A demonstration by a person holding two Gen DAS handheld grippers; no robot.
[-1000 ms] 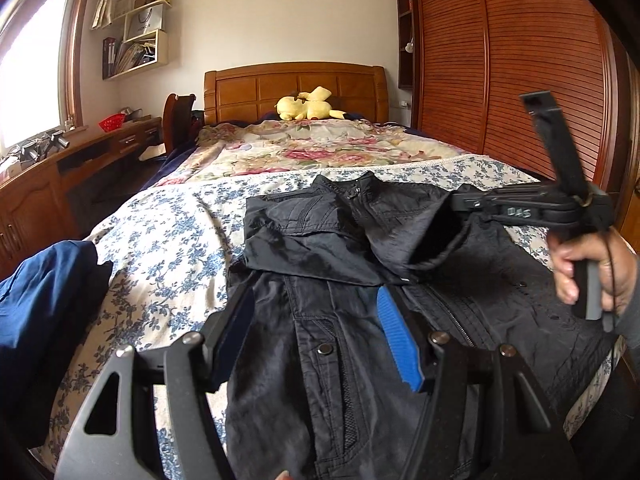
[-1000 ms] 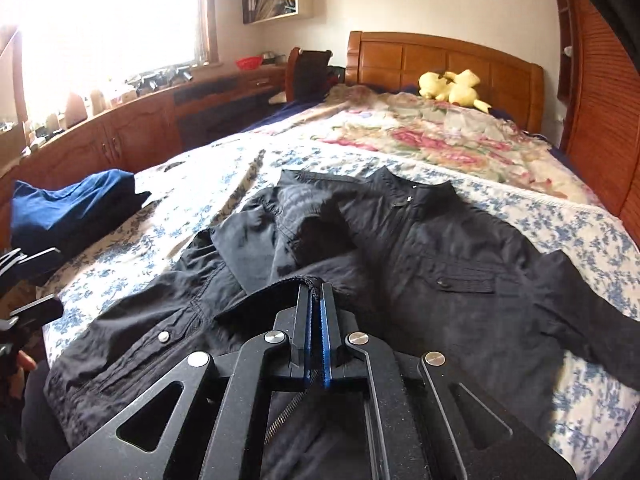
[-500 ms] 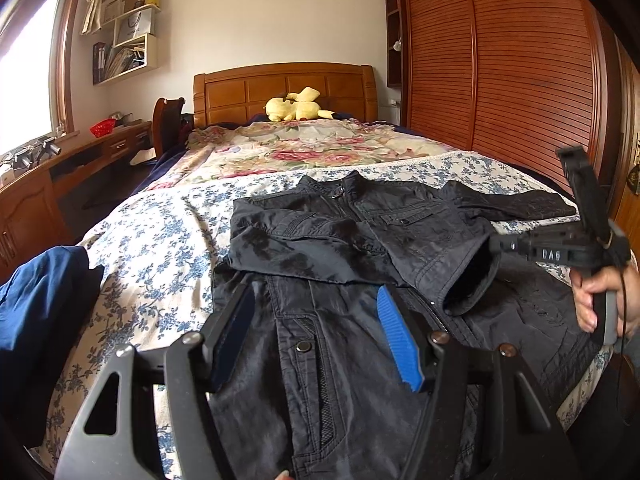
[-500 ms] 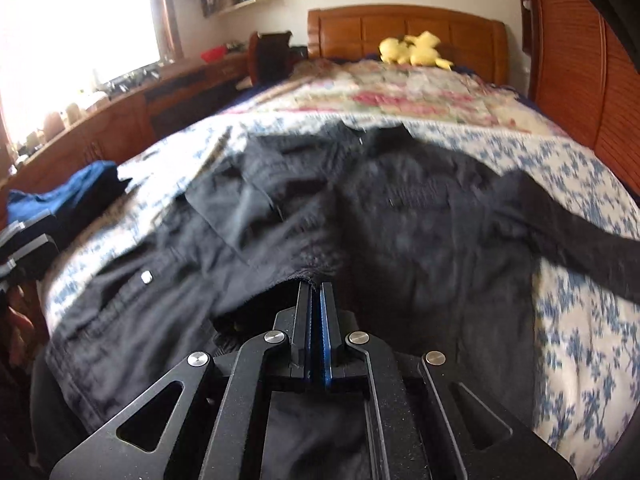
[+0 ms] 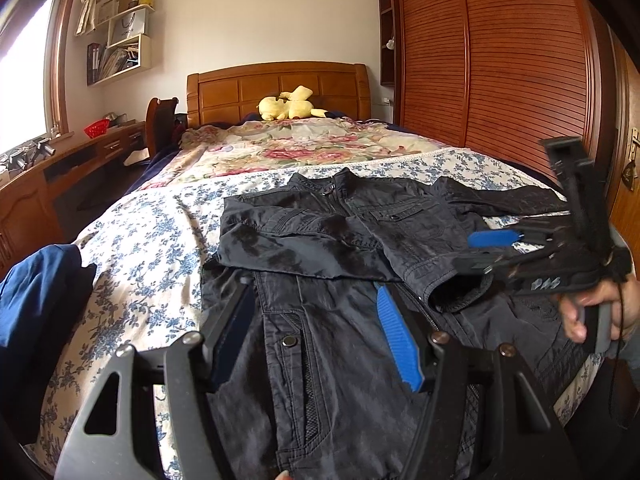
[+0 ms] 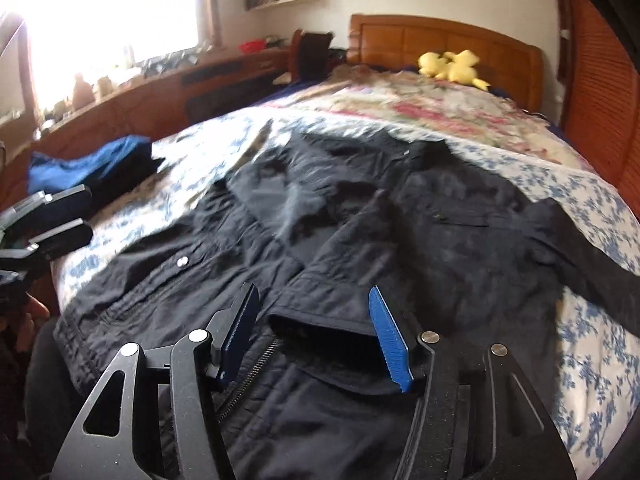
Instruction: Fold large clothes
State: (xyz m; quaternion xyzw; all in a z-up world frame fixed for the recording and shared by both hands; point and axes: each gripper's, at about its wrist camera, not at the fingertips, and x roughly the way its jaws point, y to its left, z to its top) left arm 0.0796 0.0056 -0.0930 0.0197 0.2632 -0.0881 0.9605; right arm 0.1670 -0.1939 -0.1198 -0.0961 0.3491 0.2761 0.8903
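A black jacket [image 5: 340,360] lies front up on the bed, collar toward the headboard. One sleeve is folded across the chest, and its cuff [image 5: 444,284] rests on the jacket's front near the zipper. My right gripper [image 6: 312,320] hovers just over that cuff [image 6: 320,308]. Its jaws are opening, with the cuff lying loose between the blue pads [image 6: 390,340], which do not press on it. In the left wrist view the right gripper [image 5: 466,254] shows at the right, held by a hand. My left gripper [image 5: 316,320] stands open above the jacket's lower front, holding nothing.
A folded blue garment [image 5: 36,288] lies at the bed's left edge. A flowered quilt [image 5: 300,144] and a yellow plush toy [image 5: 288,104] lie by the headboard. A wooden desk [image 5: 40,192] runs along the left, and slatted wardrobe doors [image 5: 500,60] stand on the right.
My right gripper, shut on the sleeve cuff, drew it across the jacket and down, then opened and let it go. The cuff now lies on the jacket. The left gripper stayed put.
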